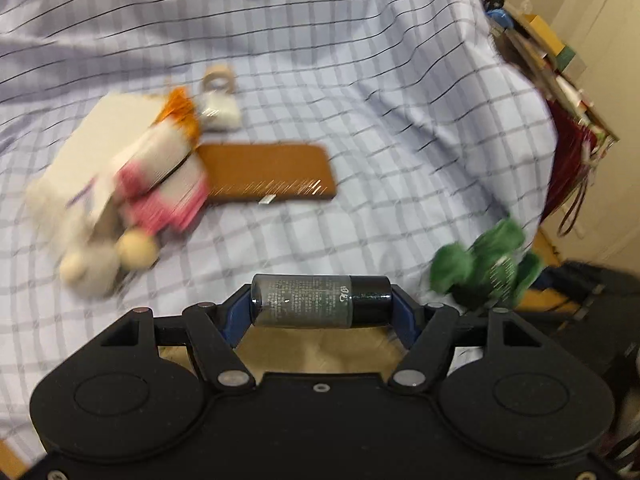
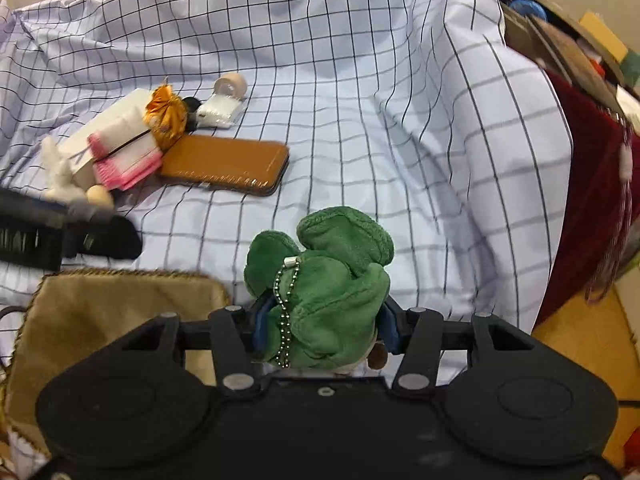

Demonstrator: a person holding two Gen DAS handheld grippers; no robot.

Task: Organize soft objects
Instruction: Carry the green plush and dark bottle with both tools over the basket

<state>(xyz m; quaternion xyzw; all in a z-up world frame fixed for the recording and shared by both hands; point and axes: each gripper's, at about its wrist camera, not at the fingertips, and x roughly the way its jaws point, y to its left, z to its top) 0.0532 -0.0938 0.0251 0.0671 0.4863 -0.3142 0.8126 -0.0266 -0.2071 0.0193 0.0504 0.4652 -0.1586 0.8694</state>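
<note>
My left gripper (image 1: 320,300) is shut on a small dark bottle (image 1: 304,300) with a black cap, held crosswise between the blue pads. Right below it lies a tan fabric pouch (image 1: 320,350). My right gripper (image 2: 320,320) is shut on a green plush toy (image 2: 332,272) with a ball chain, held above the checked sheet (image 2: 360,120). In the right wrist view the tan pouch (image 2: 120,312) lies at lower left, with the left gripper's black frame (image 2: 48,232) blurred just beyond it. The left wrist view shows the green plush (image 1: 488,264) at the right.
A pile lies at the left of the bed: a white box (image 2: 116,120), a pink-and-white pack (image 2: 124,156), an orange wrapped item (image 2: 166,114), a brown leather case (image 2: 224,168), a tape roll (image 2: 230,84). Red cloth (image 2: 592,184) and cluttered shelves stand beyond the right edge.
</note>
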